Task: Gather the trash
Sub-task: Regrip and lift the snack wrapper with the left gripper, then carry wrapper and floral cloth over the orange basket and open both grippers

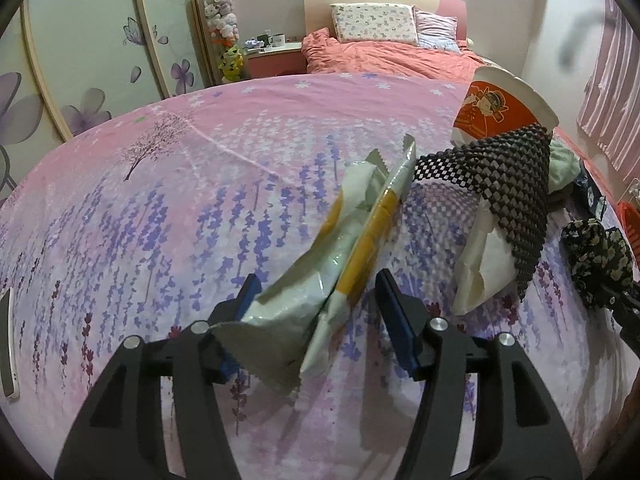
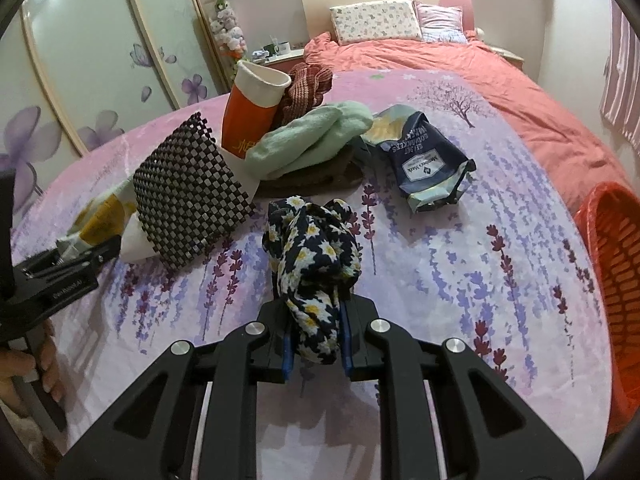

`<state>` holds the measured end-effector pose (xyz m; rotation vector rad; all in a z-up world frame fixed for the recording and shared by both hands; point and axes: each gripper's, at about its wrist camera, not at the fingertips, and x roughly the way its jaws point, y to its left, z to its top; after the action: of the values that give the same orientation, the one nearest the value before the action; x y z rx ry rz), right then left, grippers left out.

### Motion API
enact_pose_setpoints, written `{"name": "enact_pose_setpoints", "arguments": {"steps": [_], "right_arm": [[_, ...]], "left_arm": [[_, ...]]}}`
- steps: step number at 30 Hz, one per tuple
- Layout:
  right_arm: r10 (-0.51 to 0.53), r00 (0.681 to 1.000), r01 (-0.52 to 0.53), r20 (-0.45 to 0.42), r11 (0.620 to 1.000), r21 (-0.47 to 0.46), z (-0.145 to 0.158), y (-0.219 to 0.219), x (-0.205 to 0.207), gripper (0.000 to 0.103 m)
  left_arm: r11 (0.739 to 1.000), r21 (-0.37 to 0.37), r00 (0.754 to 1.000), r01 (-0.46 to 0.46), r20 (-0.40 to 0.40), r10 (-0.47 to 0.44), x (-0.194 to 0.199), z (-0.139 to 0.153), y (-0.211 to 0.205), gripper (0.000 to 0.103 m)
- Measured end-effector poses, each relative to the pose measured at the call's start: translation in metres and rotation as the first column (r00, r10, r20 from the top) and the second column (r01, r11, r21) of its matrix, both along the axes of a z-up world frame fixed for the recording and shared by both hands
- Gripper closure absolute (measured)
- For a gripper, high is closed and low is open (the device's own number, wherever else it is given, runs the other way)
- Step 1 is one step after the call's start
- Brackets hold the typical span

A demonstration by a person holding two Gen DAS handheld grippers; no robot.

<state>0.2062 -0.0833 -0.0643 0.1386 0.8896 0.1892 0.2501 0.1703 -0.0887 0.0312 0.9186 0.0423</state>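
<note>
The left tongs [image 1: 316, 304] gape around a wrapper [image 1: 340, 240] running toward one o'clock, while the right tongs [image 2: 316, 340] clamp a floral cloth [image 2: 312, 248].

A crinkled, glossy foil wrapper [image 1: 344, 248] is seen at the frame's centre. Smooth printed cotton is shown by the sheet [image 1: 160, 200]. Right of centre, a matt paper cup [image 1: 496, 108] and a beaded mat [image 1: 508, 184] are seen; a floral cloth [image 2: 316, 256] looks soft.
</note>
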Motion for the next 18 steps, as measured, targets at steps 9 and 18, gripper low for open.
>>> {"name": "enact_pose_setpoints", "arguments": {"steps": [9,18], "right_arm": [[-0.001,1.000,0.001,0.005,0.997,-0.077,0.001,0.011,-0.001,0.086],[-0.004,1.000,0.005,0.010,0.997,-0.074,0.003,0.016,0.000,0.089]], "left_arm": [[1.000,-0.009,1.000,0.001,0.001,-0.001,-0.001,0.000,0.002,0.044],[0.995,-0.067,0.998,0.068,0.021,-0.067,0.011,0.004,0.013,0.077]]}}
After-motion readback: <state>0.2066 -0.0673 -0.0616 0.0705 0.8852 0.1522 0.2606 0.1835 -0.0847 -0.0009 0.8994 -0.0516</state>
